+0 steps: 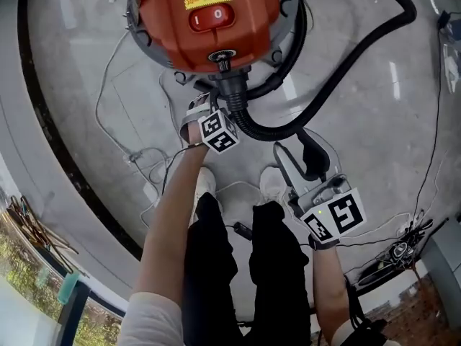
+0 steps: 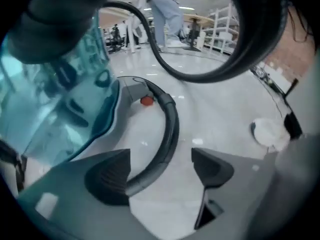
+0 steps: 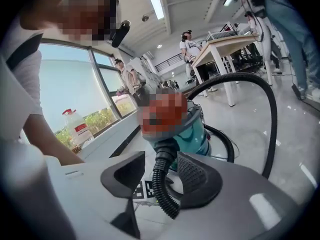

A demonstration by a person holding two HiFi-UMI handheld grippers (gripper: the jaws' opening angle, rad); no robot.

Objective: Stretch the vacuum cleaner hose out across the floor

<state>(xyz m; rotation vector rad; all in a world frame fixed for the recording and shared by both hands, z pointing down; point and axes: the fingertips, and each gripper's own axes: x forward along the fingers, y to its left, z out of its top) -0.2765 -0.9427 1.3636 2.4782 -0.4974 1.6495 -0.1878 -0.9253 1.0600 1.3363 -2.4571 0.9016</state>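
Observation:
The vacuum cleaner point(image 1: 216, 13), red on top with a teal body point(image 3: 197, 134), stands just ahead of the person's feet. Its black ribbed hose point(image 1: 338, 78) leaves the front port, loops right and runs off at the top right. My left gripper point(image 1: 209, 117) is at the port end, by the canister. In the left gripper view, my left gripper point(image 2: 160, 171) stands wide open, with a smooth curved dark tube point(image 2: 170, 129) passing close to the left pad. My right gripper point(image 1: 299, 157) sits at the loop. Its jaws point(image 3: 160, 176) are part open around the ribbed hose point(image 3: 159, 186), with a gap on the left side.
Thin white cables point(image 1: 122, 143) lie left of the feet, and more cables with a power strip point(image 1: 400, 251) lie at the lower right. A dark curved strip point(image 1: 50, 135) crosses the floor on the left. The person's shoes point(image 1: 205, 182) are below the vacuum. Tables point(image 3: 225, 46) and people stand beyond.

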